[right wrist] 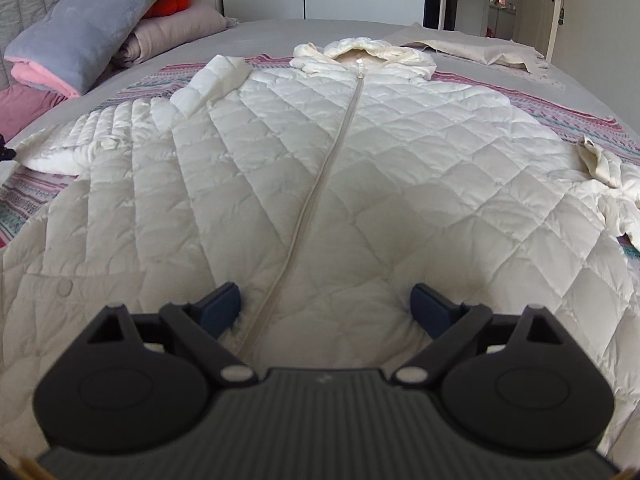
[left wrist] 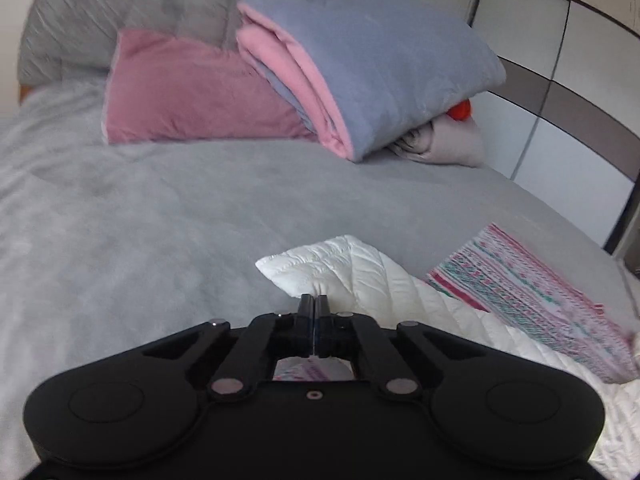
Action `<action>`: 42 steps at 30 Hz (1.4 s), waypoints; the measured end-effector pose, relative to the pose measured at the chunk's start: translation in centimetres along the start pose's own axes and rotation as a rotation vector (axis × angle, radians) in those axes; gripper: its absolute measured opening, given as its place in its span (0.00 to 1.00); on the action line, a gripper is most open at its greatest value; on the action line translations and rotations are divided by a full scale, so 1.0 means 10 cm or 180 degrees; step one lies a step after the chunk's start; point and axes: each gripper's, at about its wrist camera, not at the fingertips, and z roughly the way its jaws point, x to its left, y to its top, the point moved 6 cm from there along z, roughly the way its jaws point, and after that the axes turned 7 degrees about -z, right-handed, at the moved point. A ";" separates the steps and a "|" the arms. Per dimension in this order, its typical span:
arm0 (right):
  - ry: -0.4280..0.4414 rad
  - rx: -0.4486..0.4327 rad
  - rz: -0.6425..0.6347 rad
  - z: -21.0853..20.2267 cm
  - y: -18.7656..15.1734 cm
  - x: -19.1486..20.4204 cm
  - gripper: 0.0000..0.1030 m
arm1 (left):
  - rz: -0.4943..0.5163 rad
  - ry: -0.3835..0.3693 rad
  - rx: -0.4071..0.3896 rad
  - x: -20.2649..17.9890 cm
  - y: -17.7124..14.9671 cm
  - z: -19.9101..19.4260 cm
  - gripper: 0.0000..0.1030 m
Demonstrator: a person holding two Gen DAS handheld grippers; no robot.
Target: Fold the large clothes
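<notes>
A long white quilted hooded coat (right wrist: 380,160) lies flat, front up and zipped, on a striped pink and green cloth (right wrist: 560,120) on the bed. My right gripper (right wrist: 326,306) is open, low over the coat's lower front, one finger on each side of the zip. In the left wrist view my left gripper (left wrist: 315,304) is shut on a white quilted corner of the coat (left wrist: 340,268), which looks like a sleeve end, lifted slightly off the grey bedspread (left wrist: 160,220). The left sleeve (right wrist: 80,140) stretches toward the left edge of the right wrist view.
A folded grey and pink blanket (left wrist: 360,72) and a pink pillow (left wrist: 192,88) lie against the padded headboard (left wrist: 120,8). A beige cloth (right wrist: 472,48) lies at the far side of the bed. White wardrobe doors (left wrist: 560,100) stand beyond the bed.
</notes>
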 end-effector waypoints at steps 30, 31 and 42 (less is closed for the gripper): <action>-0.1241 -0.0137 0.0619 -0.14 0.29 -2.40 0.44 | 0.1584 -0.1986 0.0843 -2.18 -1.80 -2.54 0.77; -0.1260 -0.0060 0.0707 -0.07 0.26 -2.56 0.43 | 0.1643 -0.2048 0.0889 -2.24 -1.99 -2.56 0.77; -0.2783 -0.0245 0.1040 -0.46 -0.12 -3.61 0.57 | 0.2022 -0.2003 0.1030 -2.32 -2.87 -2.45 0.82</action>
